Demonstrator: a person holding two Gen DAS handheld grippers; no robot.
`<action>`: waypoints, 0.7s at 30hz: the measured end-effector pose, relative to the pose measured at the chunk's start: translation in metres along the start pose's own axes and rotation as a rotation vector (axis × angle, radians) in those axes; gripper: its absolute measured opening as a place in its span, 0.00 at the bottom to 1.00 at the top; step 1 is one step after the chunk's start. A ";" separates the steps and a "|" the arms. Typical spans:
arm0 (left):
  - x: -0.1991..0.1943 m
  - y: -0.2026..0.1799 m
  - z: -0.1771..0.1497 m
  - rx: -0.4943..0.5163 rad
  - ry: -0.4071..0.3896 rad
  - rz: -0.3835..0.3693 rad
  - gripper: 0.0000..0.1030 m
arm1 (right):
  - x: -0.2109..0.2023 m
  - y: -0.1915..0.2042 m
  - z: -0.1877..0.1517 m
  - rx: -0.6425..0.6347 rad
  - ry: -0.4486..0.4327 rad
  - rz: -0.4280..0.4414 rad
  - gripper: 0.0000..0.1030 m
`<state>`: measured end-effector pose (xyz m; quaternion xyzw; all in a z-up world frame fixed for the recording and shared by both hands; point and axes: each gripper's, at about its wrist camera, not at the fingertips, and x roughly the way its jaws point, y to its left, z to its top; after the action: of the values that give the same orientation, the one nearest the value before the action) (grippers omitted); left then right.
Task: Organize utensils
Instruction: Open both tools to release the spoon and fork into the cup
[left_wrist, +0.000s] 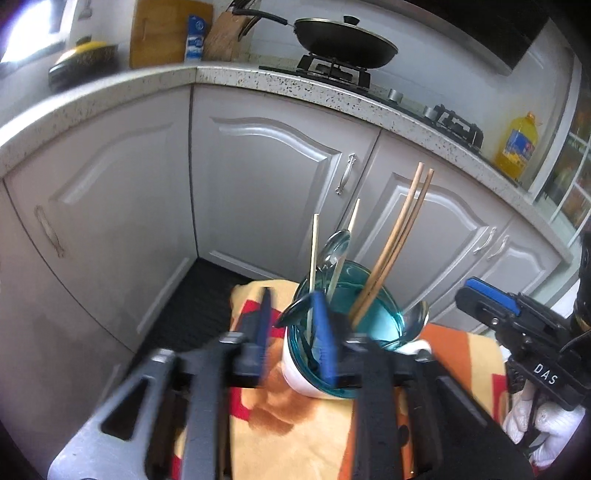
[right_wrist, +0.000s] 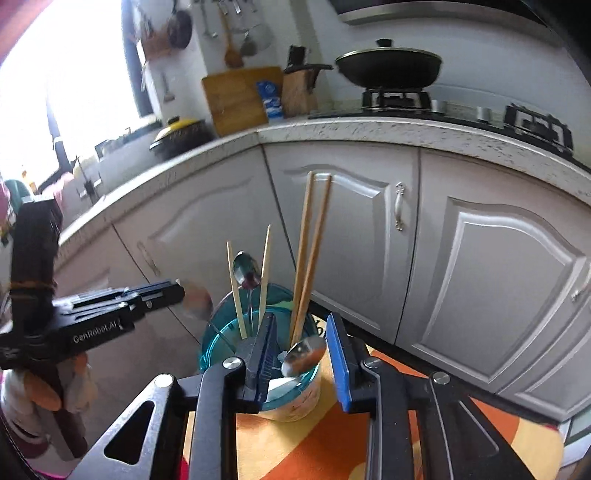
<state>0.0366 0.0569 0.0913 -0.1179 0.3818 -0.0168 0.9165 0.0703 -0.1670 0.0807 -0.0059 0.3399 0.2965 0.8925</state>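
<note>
Altogether 4 chopsticks and 3 spoons stand in 1 teal glass cup (left_wrist: 373, 295) on a desk covered by an orange, red and yellow cloth (left_wrist: 295, 424). 2 long brown chopsticks (left_wrist: 399, 240) lean toward 1 o'clock; 2 shorter pale chopsticks (left_wrist: 314, 251) rise near 12 o'clock with 1 upright spoon (left_wrist: 334, 247) between them. 1 spoon bowl (left_wrist: 417, 317) rests over the cup's rim at 3 o'clock, and a dark spoon (left_wrist: 291, 314) hangs over the rim at 9 o'clock.

Both tools tilt downward toward the cup. The left hand-held gripper (left_wrist: 293, 325) has its jaws apart, gripping nothing, its right finger at the cup's near wall. The right hand-held gripper (right_wrist: 303, 350) is also parted and empty, straddling the cup's near rim; a white-gloved hand (left_wrist: 543, 421) carries it.

The cup is see-through, with a white base.
</note>
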 end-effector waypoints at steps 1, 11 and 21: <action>-0.003 0.001 -0.001 -0.013 -0.001 -0.010 0.37 | -0.004 -0.002 -0.001 0.008 -0.001 0.000 0.26; -0.033 -0.008 -0.014 -0.014 -0.011 -0.017 0.39 | -0.030 -0.005 -0.019 0.040 0.005 -0.012 0.34; -0.052 -0.043 -0.040 0.071 -0.020 -0.030 0.40 | -0.058 -0.008 -0.051 0.065 0.016 -0.052 0.36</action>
<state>-0.0258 0.0137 0.1102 -0.0910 0.3699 -0.0428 0.9236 0.0090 -0.2150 0.0753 0.0120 0.3563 0.2620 0.8968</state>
